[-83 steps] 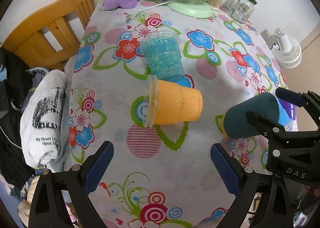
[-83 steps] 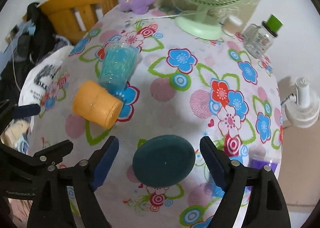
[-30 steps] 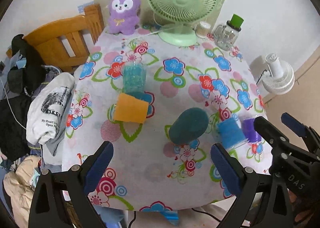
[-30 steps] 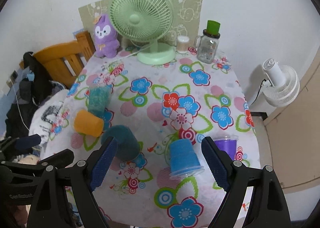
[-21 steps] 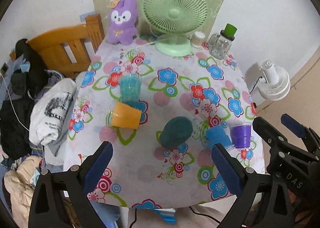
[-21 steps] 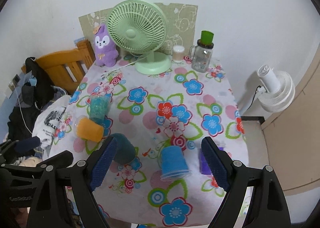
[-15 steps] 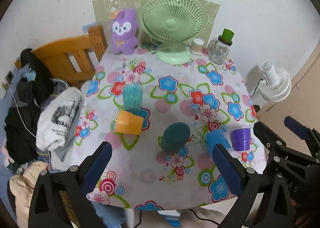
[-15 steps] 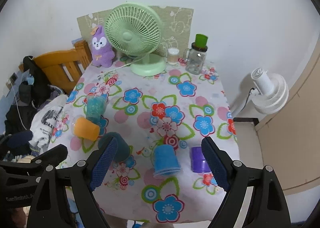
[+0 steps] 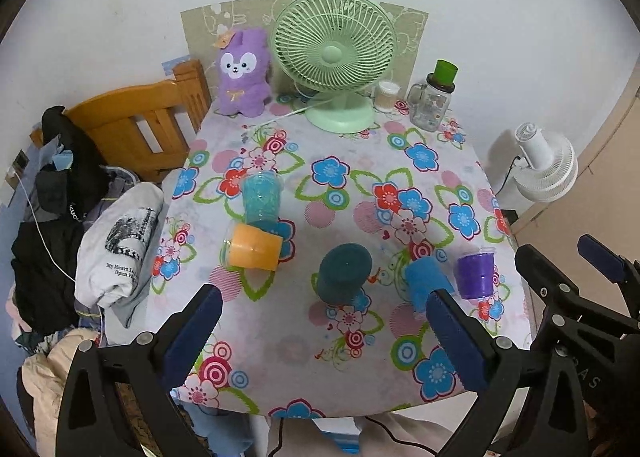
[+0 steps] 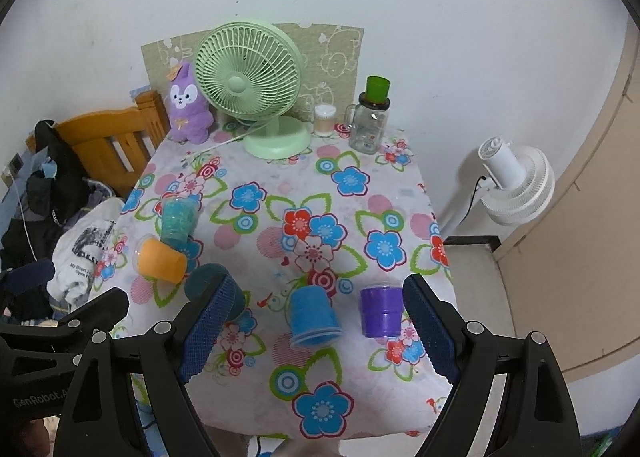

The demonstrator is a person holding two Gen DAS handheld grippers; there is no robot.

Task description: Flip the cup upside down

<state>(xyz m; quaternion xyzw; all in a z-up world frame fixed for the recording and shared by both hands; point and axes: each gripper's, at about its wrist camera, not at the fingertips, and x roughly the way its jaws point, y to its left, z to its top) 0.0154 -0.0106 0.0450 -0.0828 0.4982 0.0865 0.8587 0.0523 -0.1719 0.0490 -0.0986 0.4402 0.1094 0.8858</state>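
Observation:
Several plastic cups are on the flowered tablecloth (image 9: 320,369). A dark teal cup (image 9: 343,273) stands upside down near the middle; the right wrist view shows it (image 10: 208,281) partly behind a finger. A blue cup (image 10: 313,316) stands upside down and a purple cup (image 10: 381,311) stands upright at the front right. An orange cup (image 9: 253,247) and a light teal cup (image 9: 260,201) lie on their sides at the left. My left gripper (image 9: 320,337) and right gripper (image 10: 316,337) are open, empty and high above the table's front edge.
A green fan (image 9: 334,57), a purple plush toy (image 9: 242,71), a small jar (image 9: 388,95) and a glass mug with a green lid (image 9: 436,99) stand along the back. A wooden chair (image 9: 136,125) with clothes is at the left, a white fan (image 9: 544,165) at the right.
Both grippers have pulled back and up from the table, so the whole table shows now. The dark teal cup, lying between the right fingers 2.8 s ago, now stands upside down.

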